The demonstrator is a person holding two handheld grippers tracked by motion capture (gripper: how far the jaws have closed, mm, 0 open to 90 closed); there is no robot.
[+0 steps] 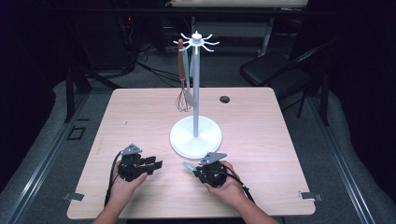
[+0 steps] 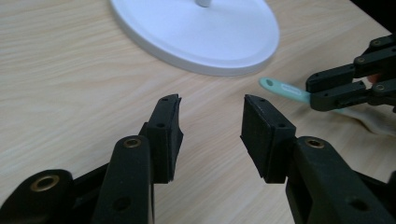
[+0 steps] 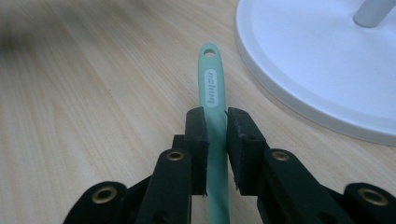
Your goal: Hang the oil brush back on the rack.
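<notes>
A teal utensil handle with a hanging hole at its end lies low over the wooden table, and my right gripper is shut on it. In the high view that right gripper sits just in front of the white stand's round base, with the teal handle poking out to the left. My left gripper rests at the front left with its jaws apart and nothing between them. From the left gripper I see the teal handle and the right gripper farther off.
The stand's pole rises to a ring of hooks. A brown-handled whisk and a teal-handled utensil hang from the hooks. A cable hole is at the table's back, and a black chair stands beyond.
</notes>
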